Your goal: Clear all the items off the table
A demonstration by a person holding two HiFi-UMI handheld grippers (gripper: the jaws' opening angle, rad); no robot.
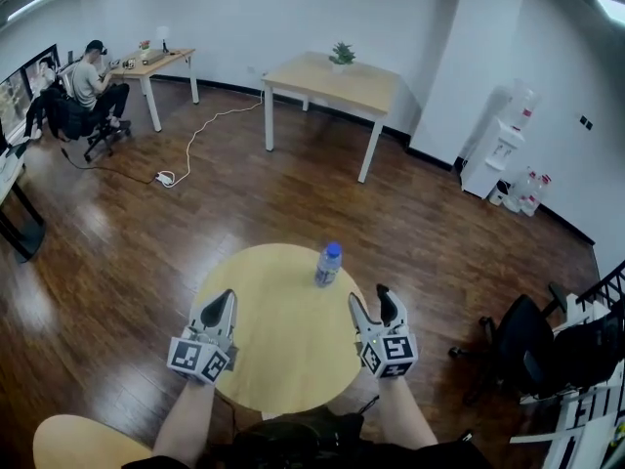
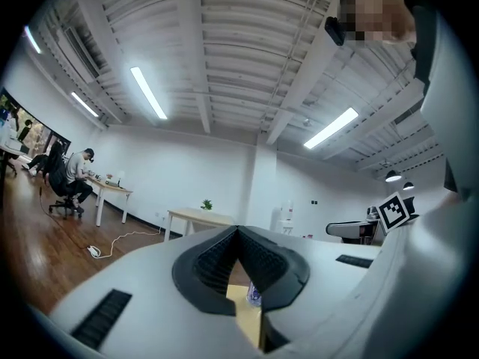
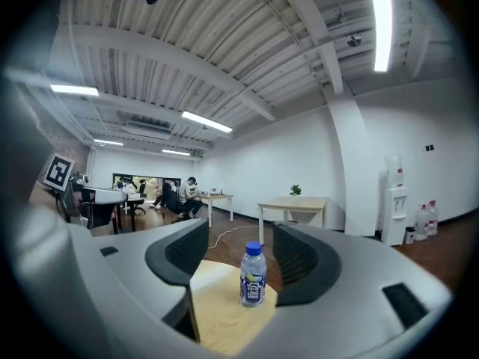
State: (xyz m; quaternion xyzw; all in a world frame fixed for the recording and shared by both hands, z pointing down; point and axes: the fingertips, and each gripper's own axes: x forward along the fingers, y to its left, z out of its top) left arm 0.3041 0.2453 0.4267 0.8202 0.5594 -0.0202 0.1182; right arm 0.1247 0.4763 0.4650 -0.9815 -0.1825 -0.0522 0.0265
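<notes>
Clear bottle (image 3: 253, 274) with blue cap and blue label stands upright.

The left gripper (image 1: 222, 301) sits at lower left of the head view, pointing toward the top of the frame, roughly level, with its jaws pressed together. The right gripper (image 1: 371, 298), at lower right, points the same way with its jaws standing apart. The left forearm (image 1: 187, 416) and right forearm (image 1: 402, 413) rise bare from the bottom edge.

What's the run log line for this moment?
left gripper: shut, empty | right gripper: open, aimed at bottle | bottle: upright on round table, untouched
</notes>
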